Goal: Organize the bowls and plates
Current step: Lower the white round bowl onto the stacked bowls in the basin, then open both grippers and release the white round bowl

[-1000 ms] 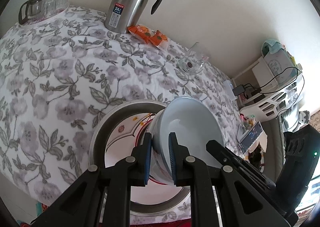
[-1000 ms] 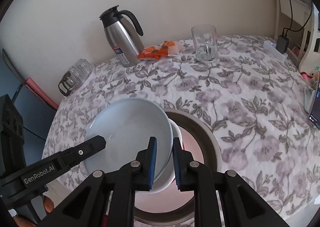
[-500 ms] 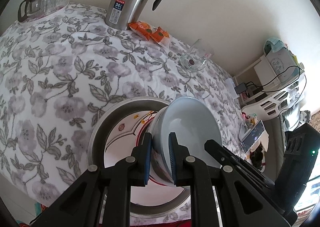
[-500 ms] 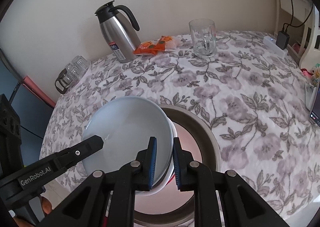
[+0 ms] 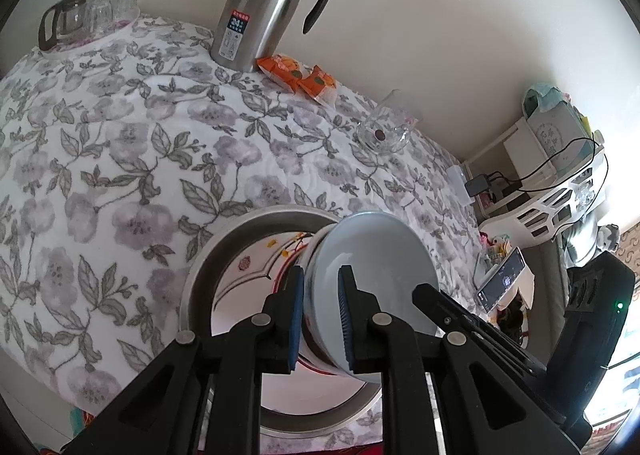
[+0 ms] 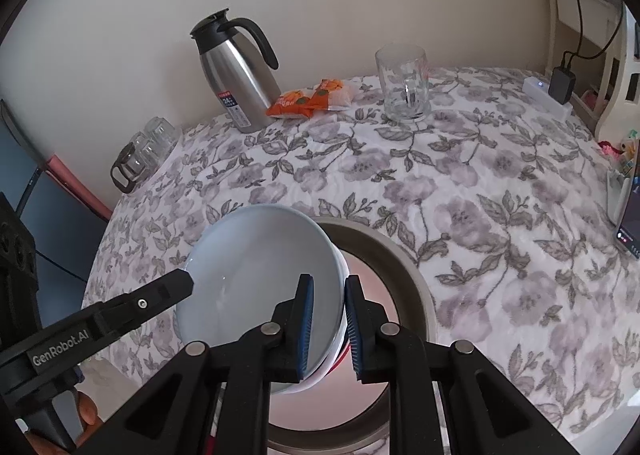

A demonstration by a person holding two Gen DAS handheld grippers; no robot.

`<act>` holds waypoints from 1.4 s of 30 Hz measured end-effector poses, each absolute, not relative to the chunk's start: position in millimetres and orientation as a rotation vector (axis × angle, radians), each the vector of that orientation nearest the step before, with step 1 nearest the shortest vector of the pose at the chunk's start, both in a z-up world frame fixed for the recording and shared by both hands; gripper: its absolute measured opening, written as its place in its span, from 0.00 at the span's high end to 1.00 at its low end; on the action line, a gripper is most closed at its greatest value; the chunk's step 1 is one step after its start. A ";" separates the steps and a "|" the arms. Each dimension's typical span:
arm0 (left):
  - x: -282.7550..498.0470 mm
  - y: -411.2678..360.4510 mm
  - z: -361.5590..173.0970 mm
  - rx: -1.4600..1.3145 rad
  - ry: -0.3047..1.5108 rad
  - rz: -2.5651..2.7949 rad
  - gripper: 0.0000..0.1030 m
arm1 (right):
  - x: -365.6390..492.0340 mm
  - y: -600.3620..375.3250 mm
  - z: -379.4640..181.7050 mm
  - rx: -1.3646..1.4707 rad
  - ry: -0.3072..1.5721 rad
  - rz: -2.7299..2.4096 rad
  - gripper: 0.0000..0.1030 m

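Both the left gripper (image 5: pixel 320 319) and right gripper (image 6: pixel 328 325) are clamping opposite rims of the stacked bowls (image 5: pixel 372 287), steadying them above the metal basin (image 5: pixel 208 275) at lower centre, probably for placing.

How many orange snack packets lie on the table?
2. One orange packet lies beside the steel jug; the second packet lies next to it, toward the glass mug.

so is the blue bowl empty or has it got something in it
Empty: the blue bowl shows a bare glossy inside in both wrist views, held tilted above the metal basin.
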State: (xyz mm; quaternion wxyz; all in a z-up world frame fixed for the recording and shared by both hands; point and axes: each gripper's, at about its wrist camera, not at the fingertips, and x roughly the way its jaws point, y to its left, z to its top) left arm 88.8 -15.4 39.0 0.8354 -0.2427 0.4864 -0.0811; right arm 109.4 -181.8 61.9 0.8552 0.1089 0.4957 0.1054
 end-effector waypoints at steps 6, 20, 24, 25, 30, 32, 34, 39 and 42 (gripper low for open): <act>83.5 -13.7 45.5 -0.494 1.007 -0.150 0.80 | 107.6 -184.2 68.8 0.207 1.024 0.209 0.75; 79.3 -0.9 42.0 -0.396 0.998 0.042 0.20 | 108.6 -181.4 66.2 0.134 1.022 0.160 0.27; 80.3 2.4 38.2 -0.392 1.002 0.067 0.15 | 108.8 -182.5 65.7 0.140 1.020 0.165 0.23; 80.4 3.3 37.2 -0.394 1.006 0.069 0.14 | 109.0 -182.9 65.9 0.141 1.017 0.167 0.21; 81.0 2.9 35.0 -0.370 1.010 0.091 0.09 | 109.0 -183.3 65.7 0.140 1.012 0.166 0.04; 81.3 2.6 33.8 -0.355 1.013 0.105 0.05 | 109.1 -183.5 65.4 0.140 1.011 0.163 0.00; 82.2 3.1 31.7 -0.345 1.023 0.117 0.03 | 109.4 -184.2 65.2 0.141 1.011 0.161 0.00; 82.3 4.0 30.6 -0.343 1.028 0.123 0.03 | 110.2 -186.4 63.7 0.145 1.014 0.153 0.00; 82.4 3.5 30.6 -0.334 1.028 0.126 0.03 | 110.7 -186.9 62.7 0.144 1.018 0.151 0.00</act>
